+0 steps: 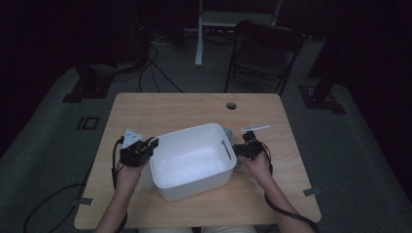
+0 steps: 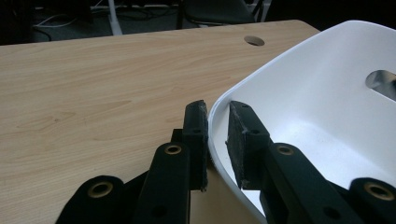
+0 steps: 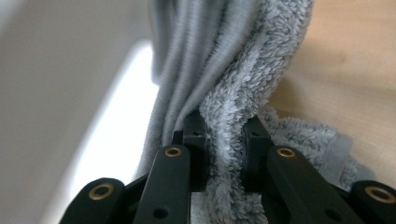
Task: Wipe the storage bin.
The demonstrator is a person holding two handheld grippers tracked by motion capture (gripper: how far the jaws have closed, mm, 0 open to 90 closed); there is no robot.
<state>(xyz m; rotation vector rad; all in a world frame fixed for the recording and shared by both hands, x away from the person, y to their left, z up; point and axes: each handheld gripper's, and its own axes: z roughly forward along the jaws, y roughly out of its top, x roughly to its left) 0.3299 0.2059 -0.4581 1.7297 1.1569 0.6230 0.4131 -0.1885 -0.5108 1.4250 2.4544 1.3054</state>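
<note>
White plastic dominates the middle of the wooden table point(image 1: 145, 109), where a tub point(image 1: 192, 162) sits slightly askew between my two hand-held tools. In the high view my left gripper point(image 1: 145, 148) sits at the tub's left end, with a grey three-cornered plate on top and a black cable trailing back past the forearm. From the left gripper view the jaws are clamped on the tub's rim point(image 2: 215, 122), one pad outside the wall and the other inside, and both press against the thin plastic edge. The tub's inside looks bare and smooth there, with an oval handle slot point(image 2: 380, 81) cut in the far wall. My right gripper point(image 1: 245, 145) is at the tub's right end, right against its wall. In the right gripper view its jaws are clenched on a bunched fold of a grey fluffy towel point(image 3: 243, 84), which runs up out of the jaws in thick pleats, with a looser part lying on the wood to the right. The pale surface to the left in that view is blurred, and I take it for the tub's wall, just beside the cloth. In the high view a bit of grey cloth shows at the tub's right corner. A thin white strip point(image 1: 256, 128) lies on the wood just behind the right gripper, and a round cable hole point(image 1: 231, 105) marks the table's far edge. A dark folding chair point(image 1: 265, 53) stands beyond.
</note>
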